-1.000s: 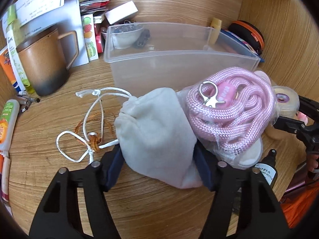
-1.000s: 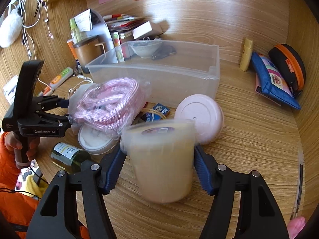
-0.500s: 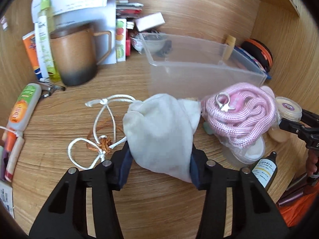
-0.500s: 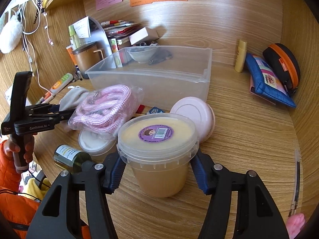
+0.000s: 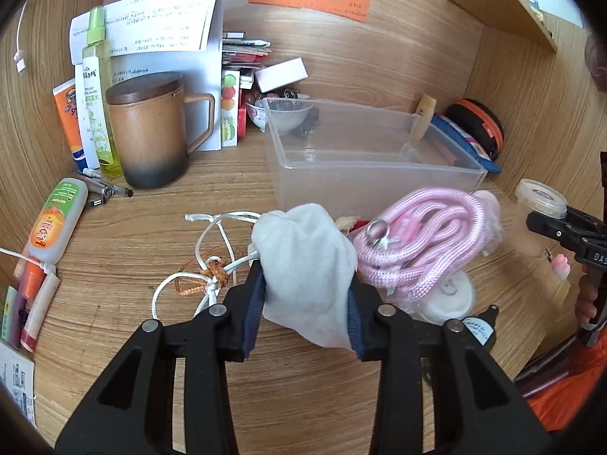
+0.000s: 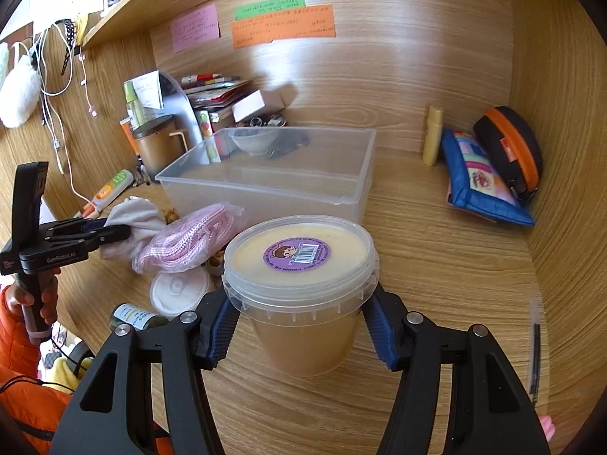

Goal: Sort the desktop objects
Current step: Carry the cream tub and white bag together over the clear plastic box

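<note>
My left gripper (image 5: 305,284) squeezes a white cloth pouch (image 5: 303,250), and its jaws are closing with the blue pads pressed into the cloth. The pouch's white drawstring (image 5: 212,261) trails left on the desk. A pink rope in a clear bag (image 5: 421,250) lies just right of the pouch. My right gripper (image 6: 299,314) is shut on a clear lidded tub of cream-coloured paste (image 6: 299,254), held above the desk. The tub (image 5: 540,199) also shows at the right edge of the left wrist view. Behind both stands a clear plastic bin (image 6: 265,197).
A brown lidded mug (image 5: 151,132), a spray bottle and tubes (image 5: 53,220) crowd the left. A white round lid (image 5: 451,295) and a small dark bottle (image 5: 478,330) lie under the rope. A blue pouch (image 6: 478,182), a black-orange case (image 6: 512,148) and a pen (image 6: 535,360) sit on the right.
The left jaws have narrowed onto the pouch and lifted it, bunching the cloth. The right gripper has raised the tub, still gripped the same way.
</note>
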`<state>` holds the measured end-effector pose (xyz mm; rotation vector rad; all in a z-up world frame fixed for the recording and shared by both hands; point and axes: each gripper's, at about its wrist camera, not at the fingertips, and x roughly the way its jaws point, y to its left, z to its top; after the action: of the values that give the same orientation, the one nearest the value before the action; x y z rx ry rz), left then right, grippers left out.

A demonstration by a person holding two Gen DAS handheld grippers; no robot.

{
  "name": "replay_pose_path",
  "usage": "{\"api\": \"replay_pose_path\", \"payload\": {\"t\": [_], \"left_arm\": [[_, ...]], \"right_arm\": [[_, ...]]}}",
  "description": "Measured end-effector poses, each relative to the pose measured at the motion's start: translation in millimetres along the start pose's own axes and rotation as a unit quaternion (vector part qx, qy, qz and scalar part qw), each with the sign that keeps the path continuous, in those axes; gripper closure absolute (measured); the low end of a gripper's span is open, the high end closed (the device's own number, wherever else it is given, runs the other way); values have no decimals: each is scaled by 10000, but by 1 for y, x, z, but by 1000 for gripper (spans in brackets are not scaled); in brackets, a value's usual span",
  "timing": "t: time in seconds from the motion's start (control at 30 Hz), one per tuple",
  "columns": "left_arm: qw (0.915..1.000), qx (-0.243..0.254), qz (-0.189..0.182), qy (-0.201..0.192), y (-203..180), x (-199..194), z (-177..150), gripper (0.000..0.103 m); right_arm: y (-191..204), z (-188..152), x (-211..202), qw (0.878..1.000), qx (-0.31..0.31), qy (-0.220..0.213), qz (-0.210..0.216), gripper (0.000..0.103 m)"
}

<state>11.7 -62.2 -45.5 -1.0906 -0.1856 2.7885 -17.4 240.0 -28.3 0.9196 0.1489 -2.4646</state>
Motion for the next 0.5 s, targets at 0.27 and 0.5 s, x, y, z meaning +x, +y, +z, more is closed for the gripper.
{"api": "replay_pose_path", "payload": {"t": [0.27,0.5], "left_arm": [[9995,-171,-113,-233,3,-20,2,68],[9985,-192,-254,-437,-1,-31,12,68]], "right_arm": [[-3,4,-1,10000,-3,-59,58,47],[-2,11,-3,9998,-46,-163,106,47]]}}
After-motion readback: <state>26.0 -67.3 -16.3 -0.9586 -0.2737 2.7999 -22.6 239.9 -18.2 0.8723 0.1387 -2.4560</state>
